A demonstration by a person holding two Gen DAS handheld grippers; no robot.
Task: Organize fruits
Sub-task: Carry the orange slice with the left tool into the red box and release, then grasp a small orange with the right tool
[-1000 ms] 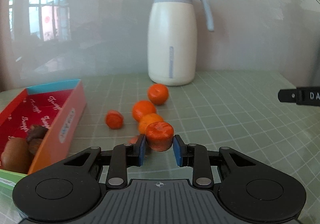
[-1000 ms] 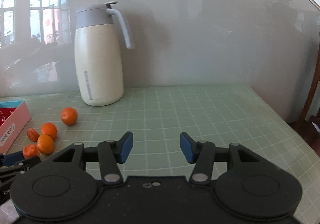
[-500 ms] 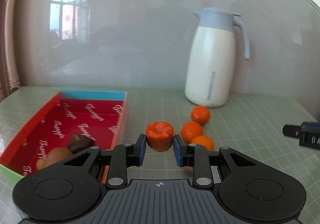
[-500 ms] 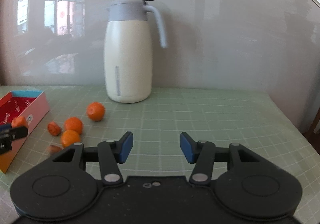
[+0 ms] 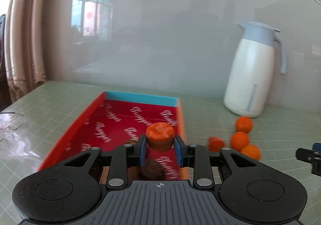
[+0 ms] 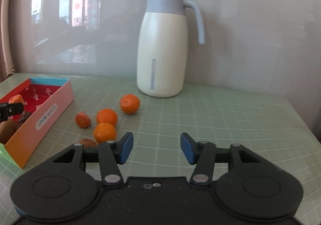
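My left gripper (image 5: 160, 150) is shut on an orange cut fruit piece (image 5: 159, 136) and holds it above the red-lined box (image 5: 112, 124). A dark brown fruit (image 5: 151, 168) lies in the box below the fingers. In the right wrist view the box (image 6: 48, 112) holds a kiwi (image 6: 7, 130) and dark fruit, with the held piece (image 6: 17, 99) over it. Three tangerines (image 6: 129, 104) (image 6: 106, 117) (image 6: 104, 132), an orange piece (image 6: 82, 120) and a brown fruit (image 6: 87, 142) lie on the mat. My right gripper (image 6: 156, 149) is open and empty.
A white thermos jug (image 6: 163, 48) with a grey lid stands at the back by the wall; it also shows in the left wrist view (image 5: 252, 72). Wire-rimmed glasses (image 5: 12, 122) lie left of the box. The table's right edge (image 6: 301, 122) drops off.
My left gripper carried the orange piece leftwards from beside the tangerines to above the box. My right gripper swung left and closer to the fruit, still open.
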